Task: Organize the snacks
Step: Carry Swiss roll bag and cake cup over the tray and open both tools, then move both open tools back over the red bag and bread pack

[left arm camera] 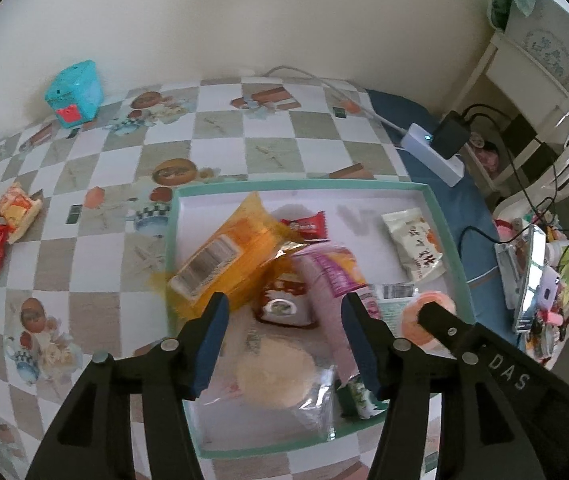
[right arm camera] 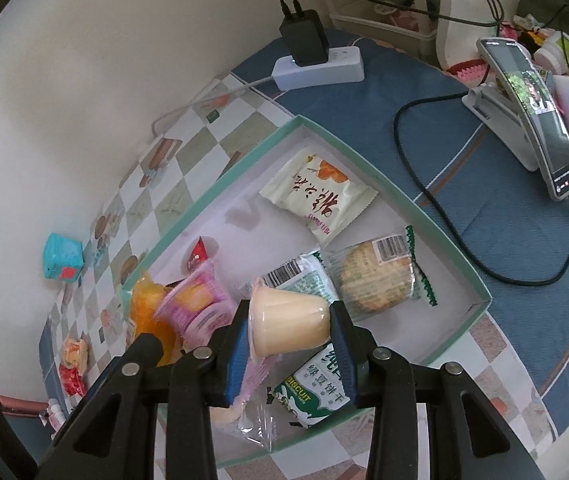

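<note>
- Right claw (right arm camera: 290, 330): clamped on a pale jelly cup (right arm camera: 288, 322), above the green-rimmed tray (right arm camera: 404, 204).
- Left claw (left arm camera: 284, 316): jaws apart, empty, over the tray's snacks.

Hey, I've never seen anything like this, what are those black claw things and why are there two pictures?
Each claw is a handheld tool a person squeezes, with a wide-angle camera looking along its two fingers. One picture comes from the left tool, the other from the right tool. Both look down on a checkered tablecloth holding a shallow green-edged box of wrapped snacks. The left tool is open above the snacks, holding nothing. The right tool is shut on a pale jelly cup. Two more snack packets lie outside the box.
</note>
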### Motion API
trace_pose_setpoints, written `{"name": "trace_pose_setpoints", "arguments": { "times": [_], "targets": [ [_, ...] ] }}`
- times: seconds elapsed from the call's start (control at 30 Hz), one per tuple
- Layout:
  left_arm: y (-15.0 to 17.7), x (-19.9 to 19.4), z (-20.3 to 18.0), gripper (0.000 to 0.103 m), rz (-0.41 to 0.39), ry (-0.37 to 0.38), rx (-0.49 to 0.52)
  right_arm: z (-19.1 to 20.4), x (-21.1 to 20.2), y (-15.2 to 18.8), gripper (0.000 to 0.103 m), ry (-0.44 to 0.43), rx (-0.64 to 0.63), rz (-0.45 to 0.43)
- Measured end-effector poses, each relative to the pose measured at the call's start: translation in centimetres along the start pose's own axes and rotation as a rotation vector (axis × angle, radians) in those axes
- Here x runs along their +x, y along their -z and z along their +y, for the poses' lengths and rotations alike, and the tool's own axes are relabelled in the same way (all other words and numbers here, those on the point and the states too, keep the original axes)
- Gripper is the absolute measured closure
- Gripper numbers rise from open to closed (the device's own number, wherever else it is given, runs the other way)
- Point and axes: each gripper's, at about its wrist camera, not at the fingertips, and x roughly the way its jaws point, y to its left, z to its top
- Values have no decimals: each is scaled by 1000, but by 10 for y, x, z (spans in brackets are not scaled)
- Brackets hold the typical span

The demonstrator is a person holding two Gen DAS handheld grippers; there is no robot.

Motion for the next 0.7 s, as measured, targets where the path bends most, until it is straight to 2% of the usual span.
{"name": "trace_pose_setpoints", "arguments": {
  "times": [0.1, 0.17, 0.43, 0.6, 0.7],
  "targets": [
    [2, -1, 11, 41, 10, -27, -32, 0, 1, 0, 60, 18, 1, 7],
    [3, -2, 20, 22, 10, -48, -57, -1, 3, 1, 60, 20, 8, 15],
    [8, -9, 68, 20, 25, -164, -183, 2, 3, 1, 51, 32, -11, 12],
    [12, -15, 96, 19, 29, -203, -255, 10, 2, 4, 44, 44, -48, -1],
    [14, -16, 110, 12, 25, -222, -285, 16, 2, 7, 33, 37, -75, -11]
  ]
}}
